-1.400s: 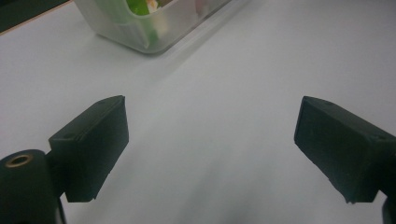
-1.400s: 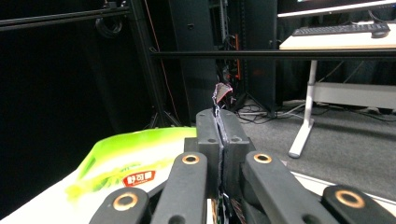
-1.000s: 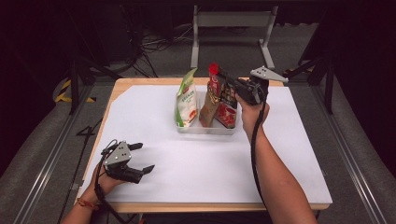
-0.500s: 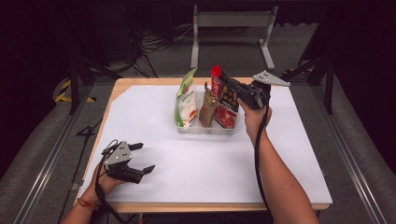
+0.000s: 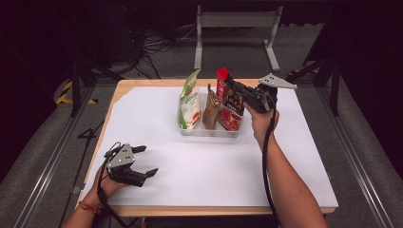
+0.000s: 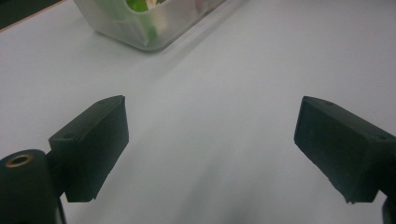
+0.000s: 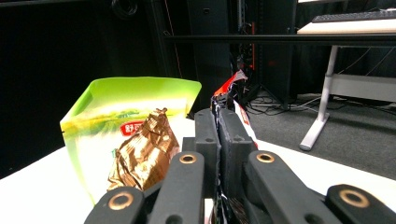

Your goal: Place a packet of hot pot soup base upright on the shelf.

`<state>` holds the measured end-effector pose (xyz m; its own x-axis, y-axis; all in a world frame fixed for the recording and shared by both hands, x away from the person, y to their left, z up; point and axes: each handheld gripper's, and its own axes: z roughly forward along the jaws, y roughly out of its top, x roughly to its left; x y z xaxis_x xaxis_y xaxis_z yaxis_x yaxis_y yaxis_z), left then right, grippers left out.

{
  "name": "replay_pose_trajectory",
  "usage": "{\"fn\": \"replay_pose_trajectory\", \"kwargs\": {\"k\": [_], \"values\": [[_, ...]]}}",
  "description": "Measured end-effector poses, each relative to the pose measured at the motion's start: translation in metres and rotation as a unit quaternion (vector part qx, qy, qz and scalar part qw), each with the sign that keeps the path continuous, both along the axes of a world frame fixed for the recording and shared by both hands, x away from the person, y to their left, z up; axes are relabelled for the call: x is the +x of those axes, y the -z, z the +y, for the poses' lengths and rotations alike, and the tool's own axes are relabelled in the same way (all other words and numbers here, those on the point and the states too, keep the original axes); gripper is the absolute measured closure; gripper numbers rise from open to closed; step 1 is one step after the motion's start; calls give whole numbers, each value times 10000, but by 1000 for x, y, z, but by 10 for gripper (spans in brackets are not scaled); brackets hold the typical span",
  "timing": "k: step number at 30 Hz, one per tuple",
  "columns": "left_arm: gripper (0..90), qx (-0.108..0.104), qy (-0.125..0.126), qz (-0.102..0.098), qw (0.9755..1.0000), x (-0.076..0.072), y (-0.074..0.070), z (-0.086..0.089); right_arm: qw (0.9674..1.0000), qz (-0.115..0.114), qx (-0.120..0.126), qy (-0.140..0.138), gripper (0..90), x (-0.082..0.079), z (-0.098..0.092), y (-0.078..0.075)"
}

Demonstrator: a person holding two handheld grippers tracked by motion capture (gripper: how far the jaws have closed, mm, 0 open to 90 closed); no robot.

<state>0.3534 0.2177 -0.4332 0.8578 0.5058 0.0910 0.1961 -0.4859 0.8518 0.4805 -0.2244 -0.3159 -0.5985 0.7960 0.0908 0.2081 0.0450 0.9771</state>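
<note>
Left gripper (image 5: 142, 166): at 7 o'clock on the table, resting low; jaws spread wide, nothing between them.
Right gripper (image 5: 231, 89): at 1 o'clock, jaws clenched on the top edge of the red snack packet (image 5: 227, 97).
Red snack packet: upright at the right end of the clear plastic tray (image 5: 209, 131), raised slightly above a second red packet (image 5: 230, 119).
Progress: judged as lifting out or setting in one packet; green pouch (image 5: 190, 100) and brown foil packet (image 5: 210, 106) stand untouched in the tray.
Surface: white sheet (image 5: 157, 137) over a wooden table (image 5: 142, 83).
Room: dark, grey floor, cables (image 5: 159, 45), white metal stand (image 5: 235, 21) at 12 o'clock.
</note>
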Motion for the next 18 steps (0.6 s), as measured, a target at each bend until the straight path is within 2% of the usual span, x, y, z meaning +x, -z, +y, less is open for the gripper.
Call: {"fn": "replay_pose_trajectory", "kwargs": {"k": [13, 18], "values": [[108, 16, -3, 17, 10000, 0, 0, -1, 9995, -1, -312, -13, 862, -5, -7, 0], [108, 21, -4, 23, 10000, 0, 0, -1, 9992, 24, -403, -17, 825, -7, -9, 0]]}}
